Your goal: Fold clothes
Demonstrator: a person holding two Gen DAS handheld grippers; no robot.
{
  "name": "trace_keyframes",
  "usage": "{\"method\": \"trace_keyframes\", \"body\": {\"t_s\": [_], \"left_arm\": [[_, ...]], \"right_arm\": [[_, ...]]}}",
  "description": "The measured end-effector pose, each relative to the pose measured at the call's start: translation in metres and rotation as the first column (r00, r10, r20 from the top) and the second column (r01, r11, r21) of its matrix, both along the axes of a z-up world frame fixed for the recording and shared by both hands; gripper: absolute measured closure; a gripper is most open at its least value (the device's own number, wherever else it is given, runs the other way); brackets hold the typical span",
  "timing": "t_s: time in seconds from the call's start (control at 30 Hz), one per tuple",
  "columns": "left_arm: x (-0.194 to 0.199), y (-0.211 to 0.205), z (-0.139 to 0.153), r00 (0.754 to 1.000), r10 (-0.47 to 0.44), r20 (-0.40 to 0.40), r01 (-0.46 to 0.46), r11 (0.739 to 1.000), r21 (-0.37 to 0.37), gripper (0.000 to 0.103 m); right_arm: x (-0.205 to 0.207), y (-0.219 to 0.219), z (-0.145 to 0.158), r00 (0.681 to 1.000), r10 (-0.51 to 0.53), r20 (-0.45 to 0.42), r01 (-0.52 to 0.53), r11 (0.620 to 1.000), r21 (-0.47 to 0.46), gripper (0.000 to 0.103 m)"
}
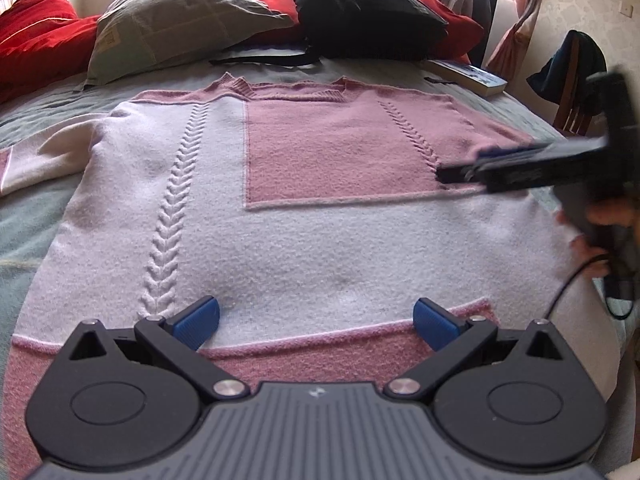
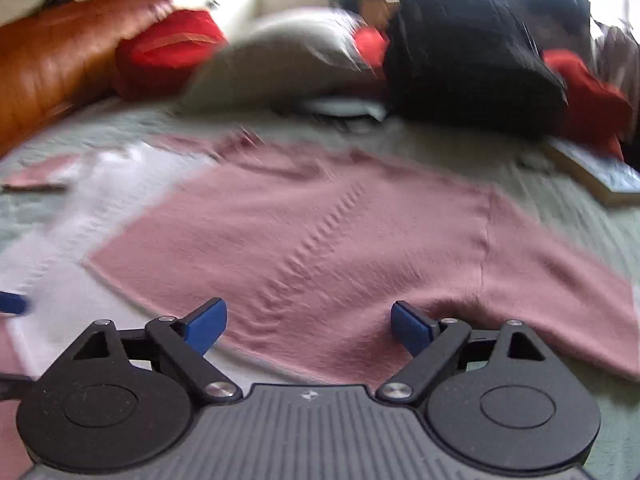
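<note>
Pink-and-white knit sweater (image 1: 280,208) lay flat on bed (image 1: 36,216), front up, likely ready for folding. Left tool (image 1: 316,322) hovered over hem, blue pads apart, empty. Right tool (image 2: 309,322) gaped empty near pink sleeve (image 2: 560,300), probably lining up grab.

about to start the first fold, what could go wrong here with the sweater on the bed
1. Both the left gripper and right gripper are open and hold nothing; a pinch could catch the bed cover along with the sweater.
2. The book and black backpack lie near the collar, so a swung sleeve may snag there.
</note>
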State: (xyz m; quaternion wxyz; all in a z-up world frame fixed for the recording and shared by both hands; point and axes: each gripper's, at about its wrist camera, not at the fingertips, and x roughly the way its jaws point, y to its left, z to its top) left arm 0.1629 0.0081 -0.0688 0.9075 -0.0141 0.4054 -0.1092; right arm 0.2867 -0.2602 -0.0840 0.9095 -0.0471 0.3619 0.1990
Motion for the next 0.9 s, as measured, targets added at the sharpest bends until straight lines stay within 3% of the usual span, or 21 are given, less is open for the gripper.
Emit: {"method": "trace_keyframes", "body": {"t_s": [0.17,0.27,0.33,0.4,0.5,0.63,0.77,0.9], "left_arm": [[0.000,0.005,-0.001,1.000,-0.007,-0.001,0.007,1.000,-0.005,0.001],[0.000,0.003,-0.001,1.000,-0.001,0.001,0.001,1.000,0.002,0.001],[0.000,0.002,0.000,1.000,0.003,0.001,-0.003,1.000,0.009,0.001],[0.000,0.001,0.000,1.000,0.007,-0.001,-0.007,1.000,0.015,0.001],[0.001,-0.001,0.001,1.000,0.015,-0.008,-0.015,1.000,0.021,0.001],[0.003,-0.002,0.000,1.000,0.014,-0.015,-0.014,0.999,0.029,0.001],[0.007,-0.001,0.001,1.000,0.019,-0.022,-0.018,0.999,0.033,0.001],[0.011,-0.003,0.000,1.000,0.022,-0.022,-0.021,0.999,0.039,0.001]], "right_arm": [[-0.033,-0.024,-0.001,1.000,0.016,-0.021,-0.016,1.000,0.000,0.011],[-0.040,-0.034,0.016,0.998,0.060,-0.019,-0.060,0.998,0.022,0.010],[-0.027,-0.046,0.030,1.000,0.010,0.015,-0.011,0.998,0.062,0.009],[-0.002,-0.061,0.039,0.992,-0.111,0.066,0.107,0.993,0.056,0.007],[0.046,-0.086,0.038,0.954,-0.289,0.078,0.288,0.957,0.033,0.007],[0.089,-0.137,0.016,0.928,-0.356,-0.108,0.372,0.890,0.264,0.007],[0.088,-0.199,0.005,0.904,-0.400,-0.152,0.426,0.812,0.398,0.007],[0.072,-0.268,0.004,0.852,-0.494,-0.173,0.518,0.745,0.421,0.007]]}}
